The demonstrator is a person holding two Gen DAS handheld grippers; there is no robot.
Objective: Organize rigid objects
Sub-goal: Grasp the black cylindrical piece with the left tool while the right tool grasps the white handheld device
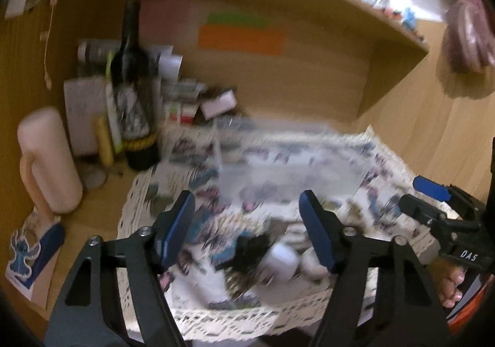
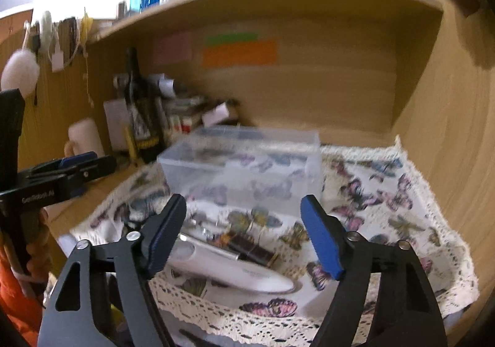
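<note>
1. Left wrist view: looks forward and down from low over the butterfly cloth (image 1: 309, 161), facing the shelf alcove.
2. Right wrist view: same heading, from farther right.
3. Shared: clear box (image 2: 244, 161), dark bottle (image 1: 133, 90), orange note (image 2: 239, 53).

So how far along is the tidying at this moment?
Nothing looks done yet: the clear plastic box on the butterfly cloth appears empty. Nothing is in hand; the left tongs and right tongs are both open. Still loose in front of the box: the white pen-shaped device, a dark tube and small white pieces.
</note>
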